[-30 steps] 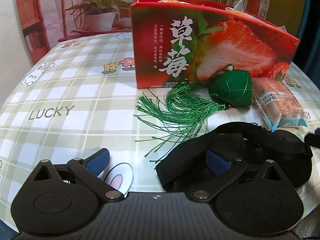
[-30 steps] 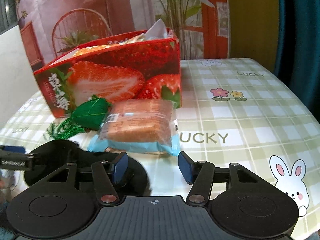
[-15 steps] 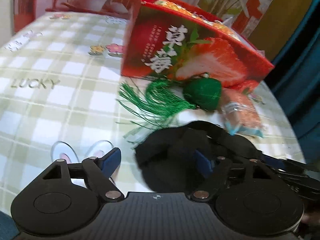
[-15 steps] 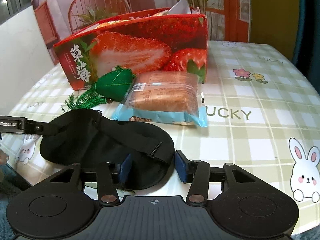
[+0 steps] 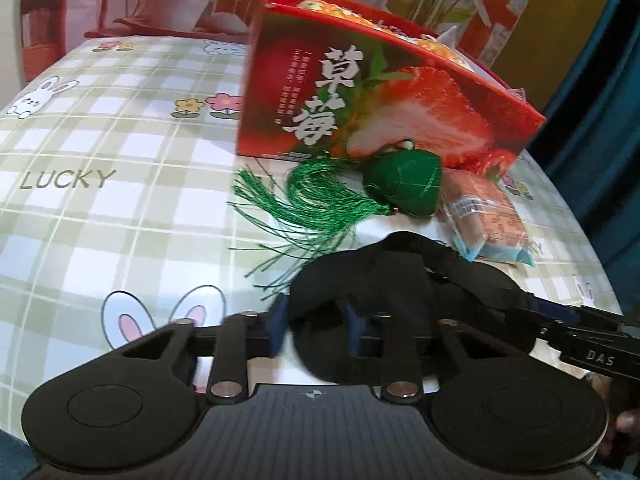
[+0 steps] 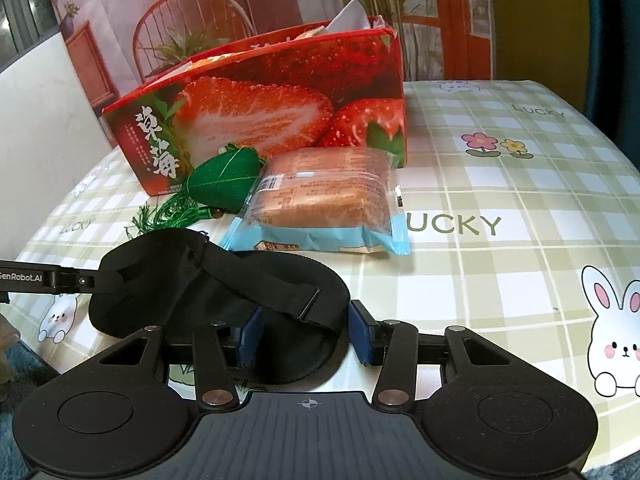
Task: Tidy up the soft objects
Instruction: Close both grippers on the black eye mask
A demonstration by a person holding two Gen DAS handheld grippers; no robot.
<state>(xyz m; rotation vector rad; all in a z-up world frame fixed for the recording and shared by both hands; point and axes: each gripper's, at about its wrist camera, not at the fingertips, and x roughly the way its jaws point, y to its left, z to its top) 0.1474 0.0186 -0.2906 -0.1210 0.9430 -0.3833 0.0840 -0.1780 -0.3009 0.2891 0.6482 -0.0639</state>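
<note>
A black eye mask (image 5: 400,280) lies across the near part of the checked tablecloth (image 5: 120,200). My left gripper (image 5: 316,330) has the mask's left end between its blue pads; its jaws are closing and the fabric bunches up between them. The right gripper (image 6: 305,334) holds the other end of the eye mask (image 6: 224,280), pads against its rim and strap. Its finger (image 5: 580,336) shows at the right of the left wrist view. Behind the mask lie a green tasselled sachet (image 5: 404,184) and a wrapped bread (image 6: 324,196).
A red strawberry box (image 5: 380,108) stands open-topped behind the sachet and bread, with packets inside. The same box (image 6: 256,120) fills the middle of the right wrist view. The table's edge runs close under both grippers. A dark curtain hangs at the far right.
My left jaws went from wide open to closed around the mask's left end. The right gripper came down over the mask's right end and narrowed on it. The mask bunched up.
</note>
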